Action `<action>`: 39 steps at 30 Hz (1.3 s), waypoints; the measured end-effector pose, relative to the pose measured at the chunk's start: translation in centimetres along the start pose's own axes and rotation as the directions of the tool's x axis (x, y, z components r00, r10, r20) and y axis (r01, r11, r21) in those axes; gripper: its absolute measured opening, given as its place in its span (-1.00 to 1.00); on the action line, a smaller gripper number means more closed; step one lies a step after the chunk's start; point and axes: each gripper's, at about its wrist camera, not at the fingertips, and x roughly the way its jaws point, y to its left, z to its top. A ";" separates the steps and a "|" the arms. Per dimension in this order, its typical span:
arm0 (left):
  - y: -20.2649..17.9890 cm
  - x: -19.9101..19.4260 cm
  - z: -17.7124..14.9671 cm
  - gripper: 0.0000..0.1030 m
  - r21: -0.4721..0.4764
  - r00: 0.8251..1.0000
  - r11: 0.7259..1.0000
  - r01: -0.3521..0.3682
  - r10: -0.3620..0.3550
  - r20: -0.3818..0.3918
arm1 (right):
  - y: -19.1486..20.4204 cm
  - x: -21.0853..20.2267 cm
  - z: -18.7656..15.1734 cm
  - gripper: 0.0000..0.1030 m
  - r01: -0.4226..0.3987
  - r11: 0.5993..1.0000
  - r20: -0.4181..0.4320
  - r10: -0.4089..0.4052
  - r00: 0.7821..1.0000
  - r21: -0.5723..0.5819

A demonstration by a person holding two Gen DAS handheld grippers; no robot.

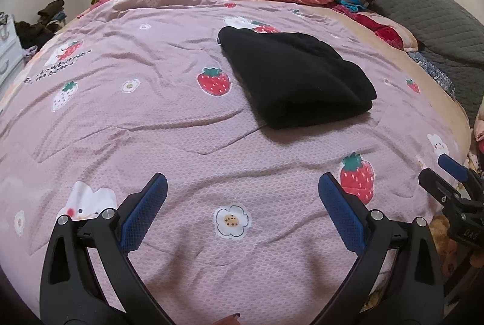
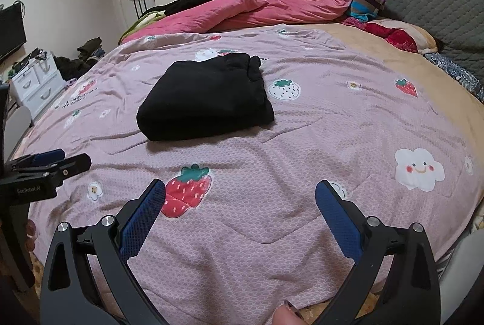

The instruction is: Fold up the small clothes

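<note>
Both grippers hover low over the near edge of the bed, empty. Left gripper (image 1: pixel 242 204): blue-padded fingers spread wide, nothing between them but the pink quilted bedcover with strawberry and flower print (image 1: pixel 151 119). Right gripper (image 2: pixel 240 213): likewise spread wide, nothing held.

Task item: the black, soft, thick garment folded into a compact rectangular bundle (image 1: pixel 293 77) lies flat on the bedcover, well apart from both grippers, toward the middle of the bed.

Bearing from the left gripper: about 1 o'clock, ahead and slightly right. In this view the bundle's long axis runs roughly 11 to 5 o'clock, with a rounded fold edge on the near side and stacked layers showing at the near right corner.

Bearing from the right gripper: the same garment (image 2: pixel 208 98) sits at about 11 o'clock, ahead and slightly left. Long axis here reads roughly 1 to 7 o'clock; near edge is a smooth fold.

So the bundle lies between the two lines of sight, about central to the pair. Neither gripper looks clearly nearer; I cannot tell which is.

Judgement: the fold looks largely finished. Any further move would call for a forward reach from both sides, each gripper converging inward toward a near corner.

Far side of the bed: a crumpled pink duvet (image 2: pixel 272 4), not involved.
</note>
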 end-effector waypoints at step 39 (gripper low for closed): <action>0.3 -0.2 0.2 0.82 0.007 0.999 0.999 -0.035 0.035 0.003 | 0.3 0.0 0.0 0.92 0.011 1.000 -0.001 -0.011 1.000 -0.016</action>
